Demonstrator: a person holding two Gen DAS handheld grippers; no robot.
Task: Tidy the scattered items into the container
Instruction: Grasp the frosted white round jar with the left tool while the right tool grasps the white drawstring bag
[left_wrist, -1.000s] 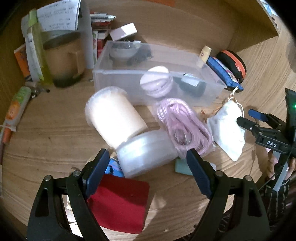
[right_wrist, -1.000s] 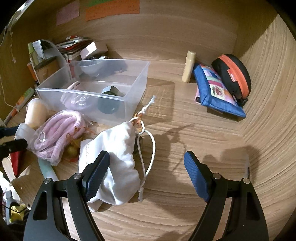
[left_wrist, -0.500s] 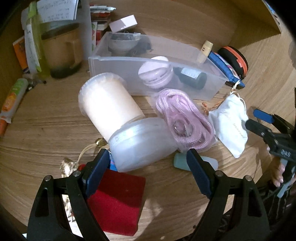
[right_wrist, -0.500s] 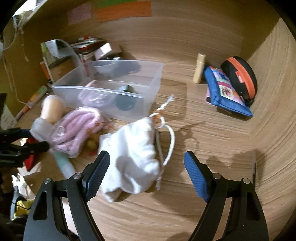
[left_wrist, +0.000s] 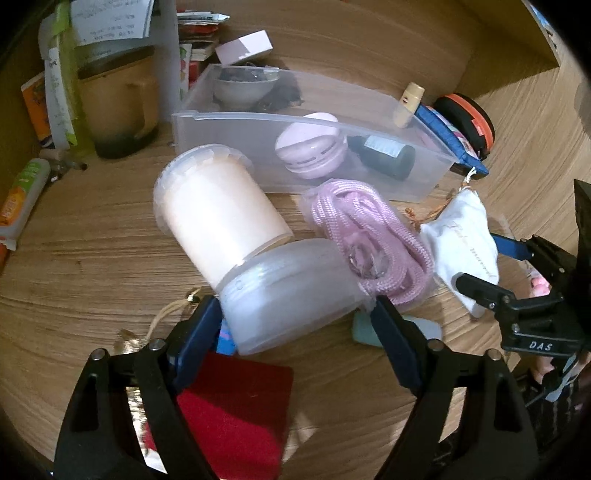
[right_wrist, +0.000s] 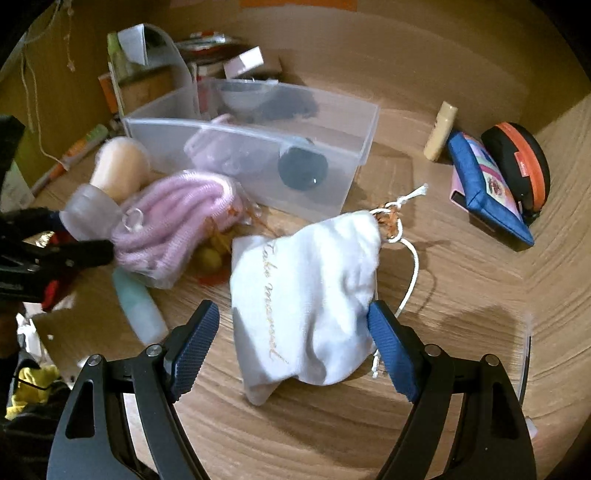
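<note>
A clear plastic container (left_wrist: 236, 136) (right_wrist: 334, 173) stands on the wooden desk with a pink round case (left_wrist: 310, 147), a dark bottle (left_wrist: 384, 155) and a bowl (left_wrist: 240, 86) in it. My left gripper (left_wrist: 295, 325) is open, its jaws either side of the frosted cap of a lying cream bottle (left_wrist: 221, 218); it shows at the left of the right wrist view (right_wrist: 59, 240). A bagged pink rope (left_wrist: 369, 240) (right_wrist: 173, 221) lies beside it. My right gripper (right_wrist: 293, 336) is open around a white drawstring pouch (right_wrist: 306, 295) (left_wrist: 461, 243).
A red cloth (left_wrist: 236, 413) and a pale green tube (right_wrist: 140, 306) lie near the front. A blue pouch (right_wrist: 487, 184), an orange-black case (right_wrist: 521, 162) and a small beige bottle (right_wrist: 439, 129) sit at the right. A mug (left_wrist: 114, 103), papers and boxes crowd the back left.
My left gripper has moved forward until its jaws flank the bottle's cap. My right gripper has moved left and forward until its jaws flank the white pouch.
</note>
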